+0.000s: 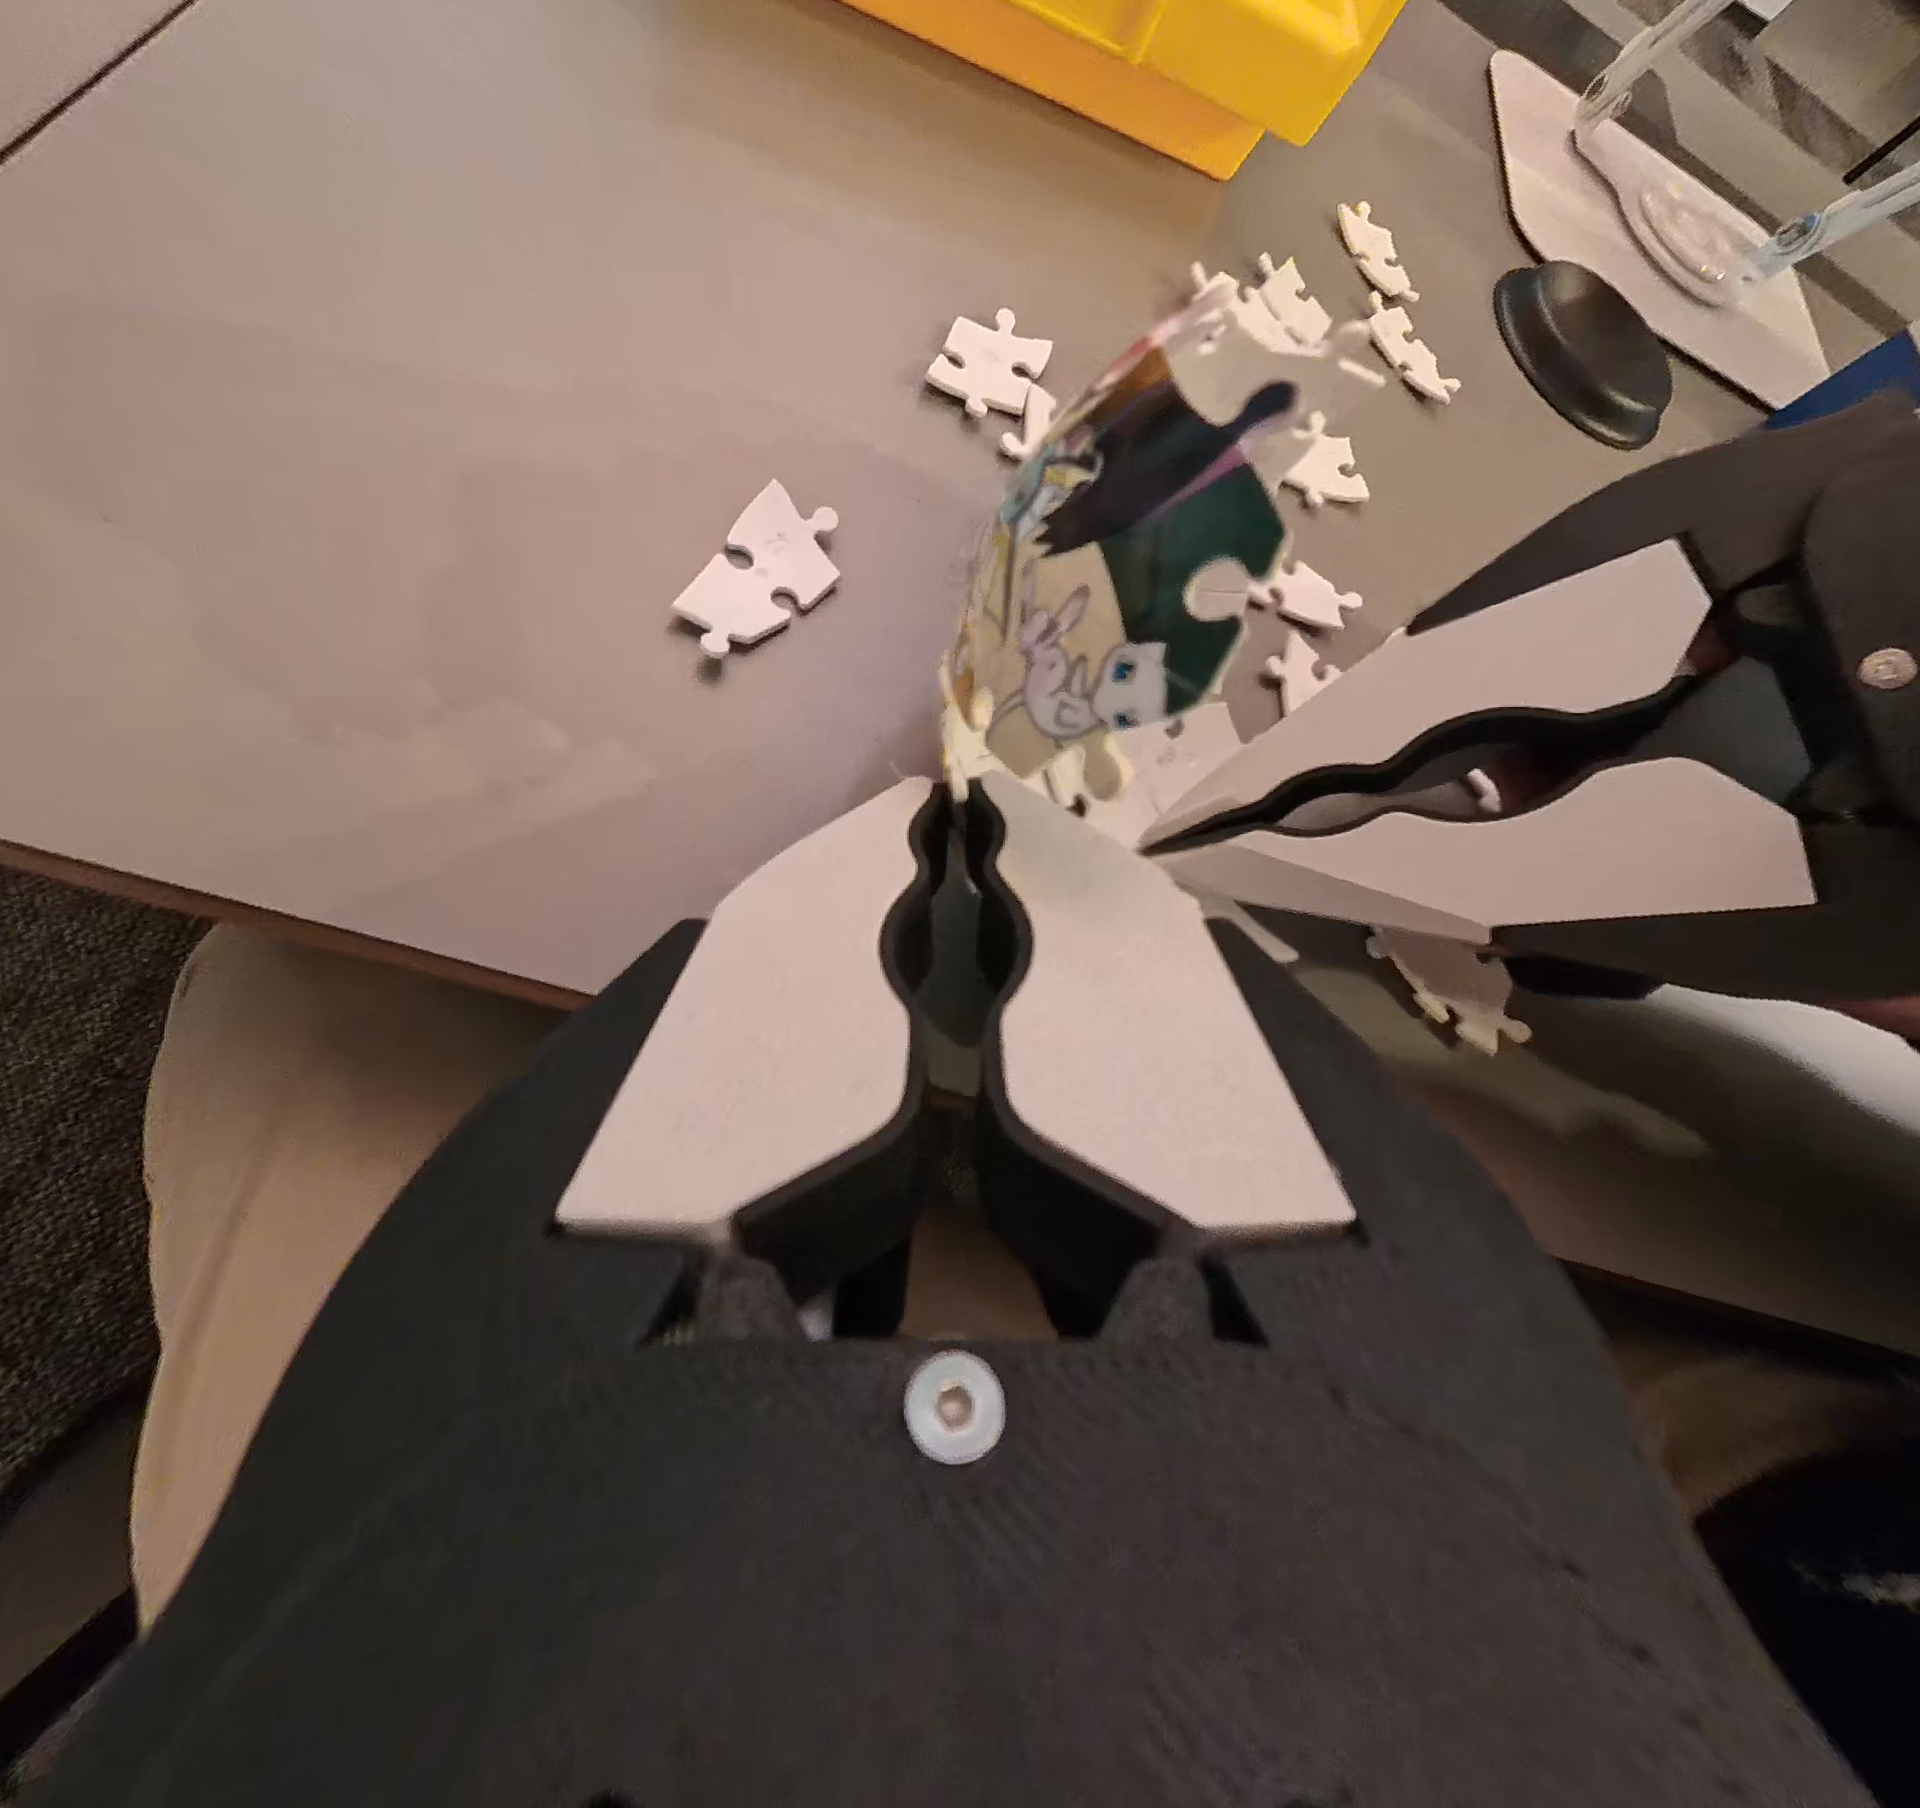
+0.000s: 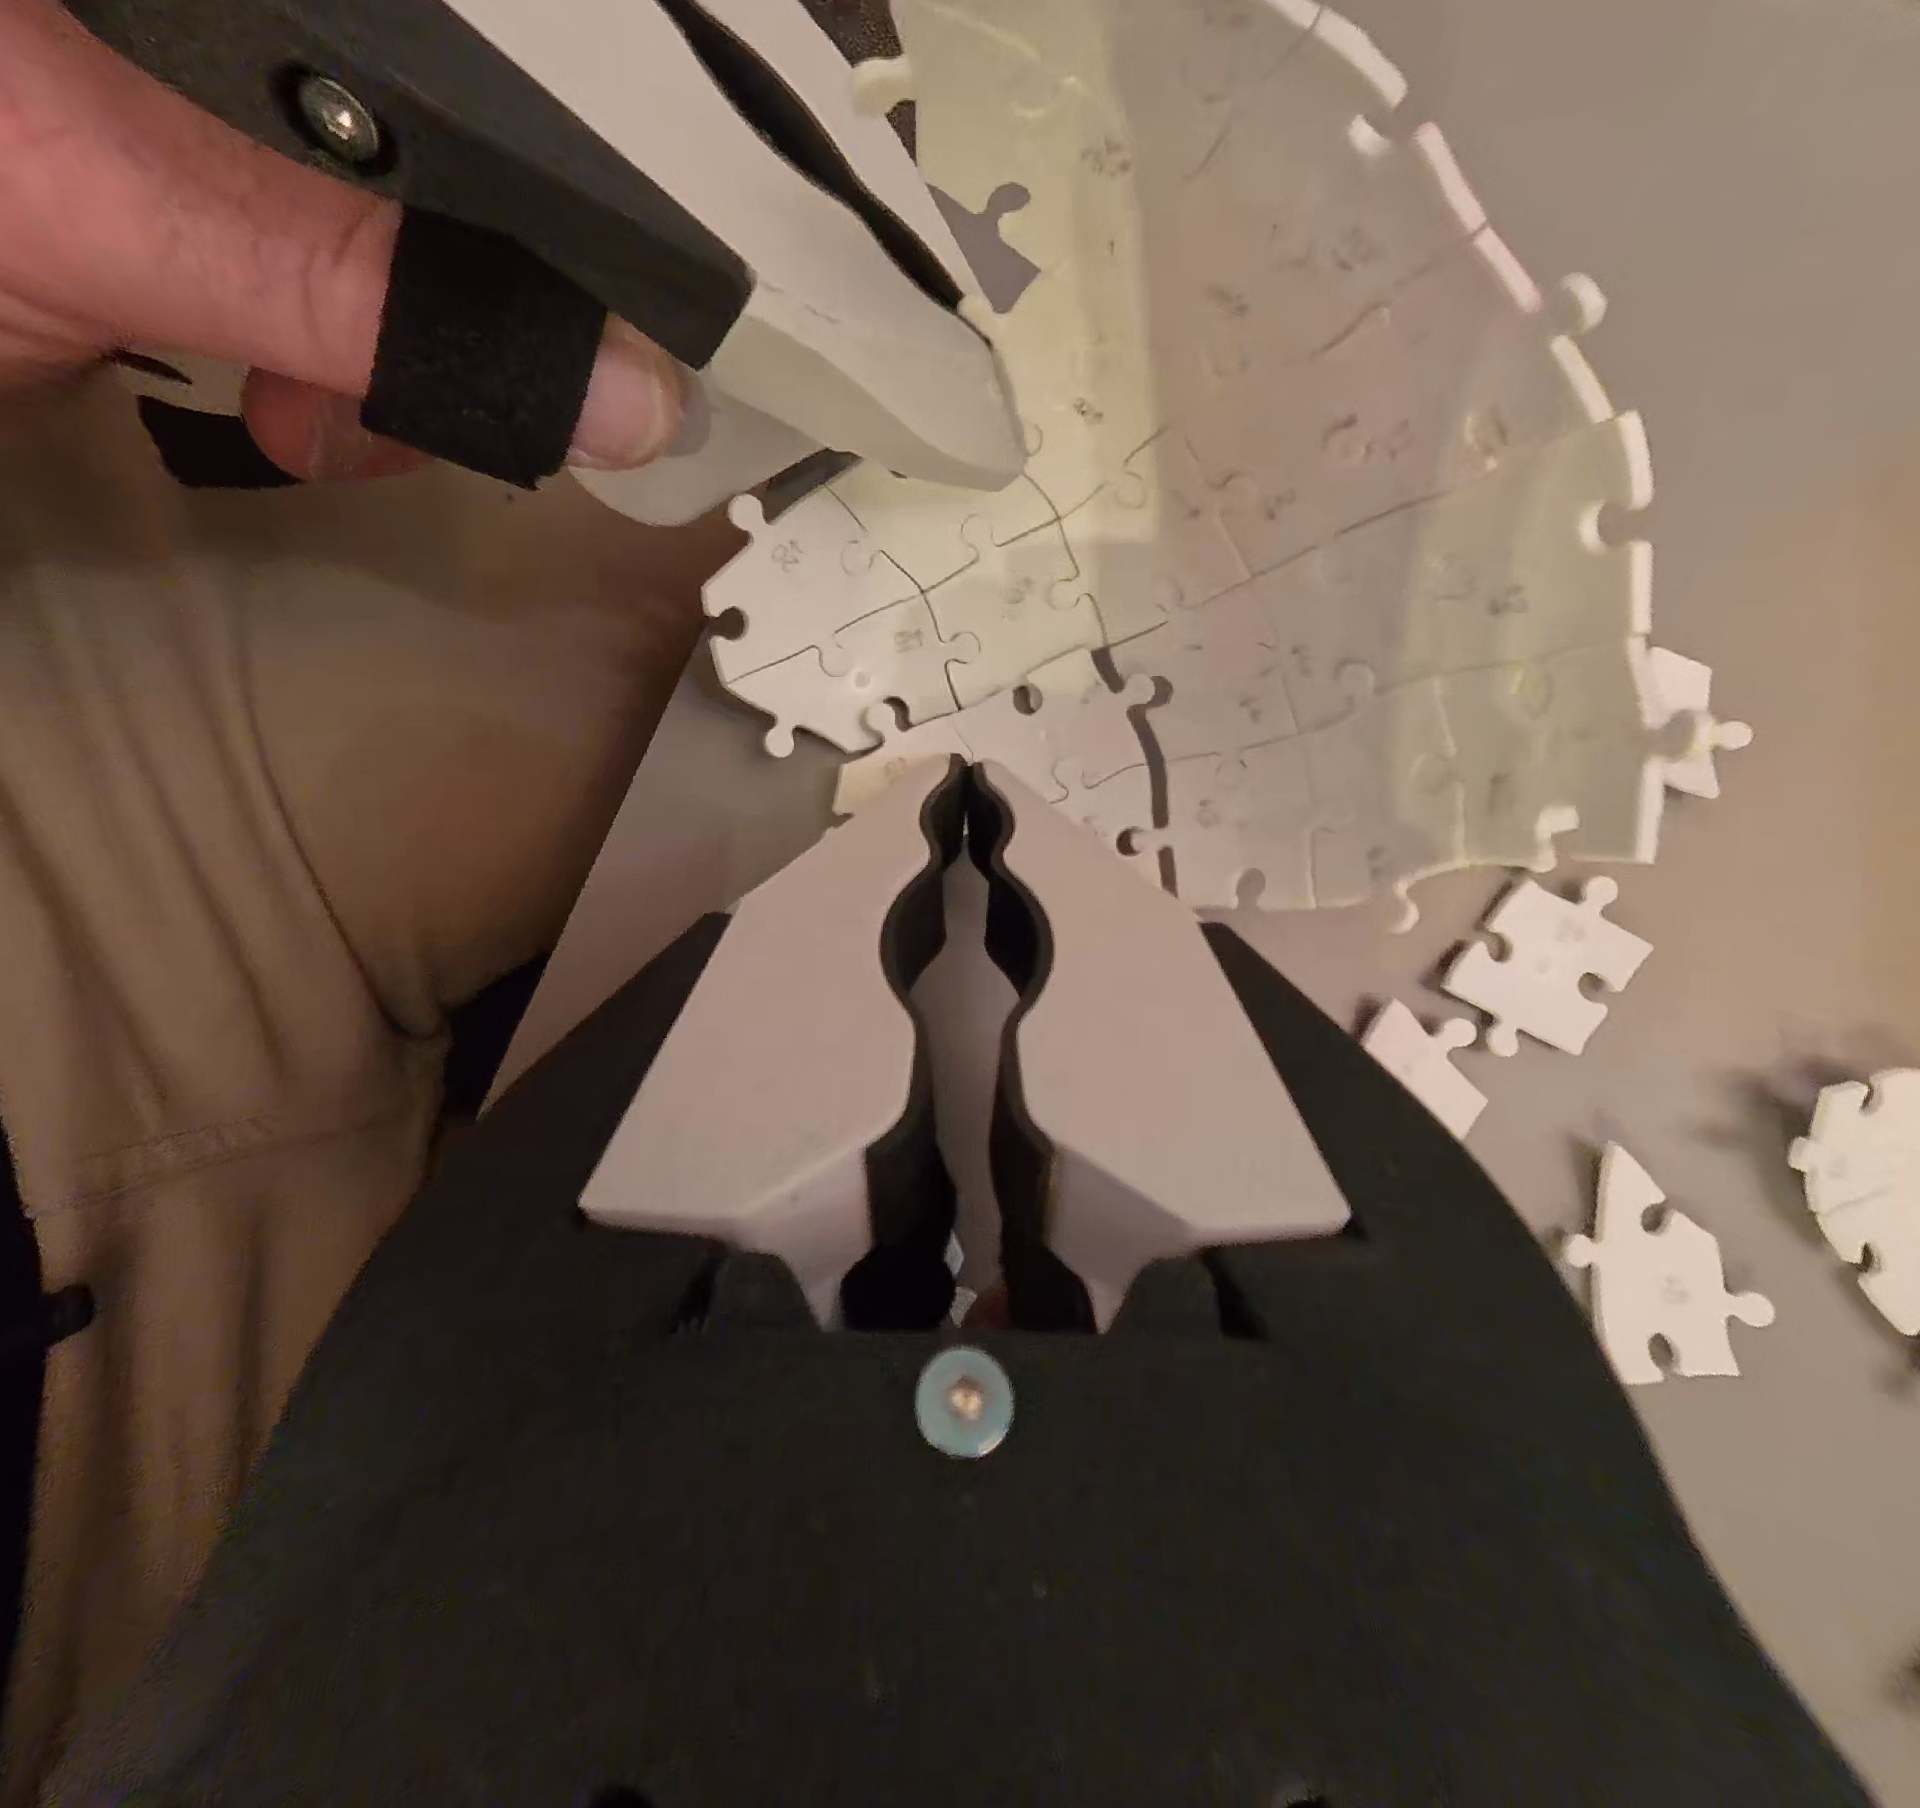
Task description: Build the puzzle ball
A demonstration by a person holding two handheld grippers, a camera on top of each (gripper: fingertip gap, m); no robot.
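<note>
1. Hanging past the near edge of the grey table (image 1: 364, 324), the half-built puzzle ball (image 1: 1122, 553) sits partly over the person's tan trousers (image 2: 208, 771).
2. The table has lots of bare room on the left side. A yellow box (image 1: 1039, 2) sits at the far edge, and a black round knob (image 1: 1584, 350) and a white flat stand (image 1: 1621, 200) sit far right.
3. Loose white pieces (image 1: 764, 579) lie flat on the table, left of the ball and behind it. More loose ones (image 2: 1548, 958) lie to the right in the right wrist view.
4. The left gripper (image 1: 958, 802) has its two fingers pressed almost together on the near rim of the ball. It pinches that thin rim.
5. The right gripper (image 2: 964, 771) is also squeezed nearly closed. Its tips meet at a small end piece on the rim, next to a dark gap in the shell.
6. Both grippers hold the same near side, close beside each other, the left one (image 2: 977, 387) above.
7. The ball is a curved bowl shape standing on its edge. Its picture side faces the left wrist camera and its white hollow side (image 2: 1299, 511) faces the right one.
8. The bowl's long way runs away from the person, from the near table edge out toward the middle.
</note>
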